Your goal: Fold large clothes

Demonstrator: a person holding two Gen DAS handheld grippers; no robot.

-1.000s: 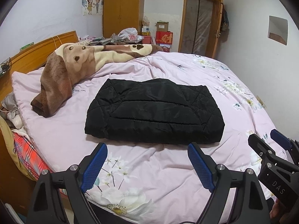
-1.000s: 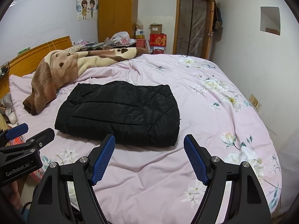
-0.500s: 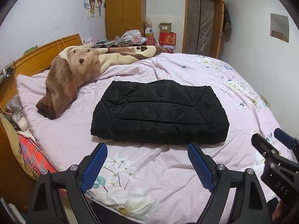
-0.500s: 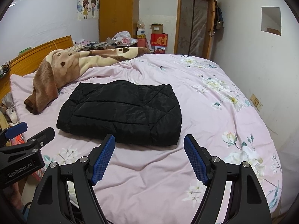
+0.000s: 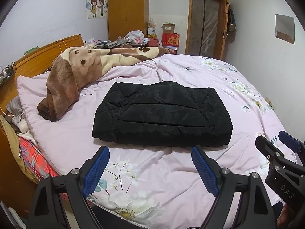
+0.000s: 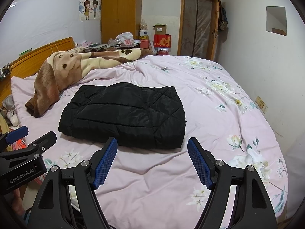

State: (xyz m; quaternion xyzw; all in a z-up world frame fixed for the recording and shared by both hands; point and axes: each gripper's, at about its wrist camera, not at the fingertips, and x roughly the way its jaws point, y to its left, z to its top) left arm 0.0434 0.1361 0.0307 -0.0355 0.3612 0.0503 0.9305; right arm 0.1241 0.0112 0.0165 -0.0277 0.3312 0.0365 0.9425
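Now the folded black jacket [image 5: 162, 114] lies on the bed [image 5: 144, 173]. Both the left gripper [image 5: 150, 162] and right gripper [image 6: 152, 154] have fingers spread wide, holding nothing.

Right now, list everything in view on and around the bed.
jacket: one, black, folded, mid-bed
sheet: one, pink floral, covering the bed
blanket: one, brown and cream, bunched by the headboard
headboard: one, wood, far left
wardrobe: one, wood, back wall
door: one, wood-framed, back right
red box: one, beside the wardrobe
left gripper: fingers blue, open, empty
right gripper: fingers blue, open, empty
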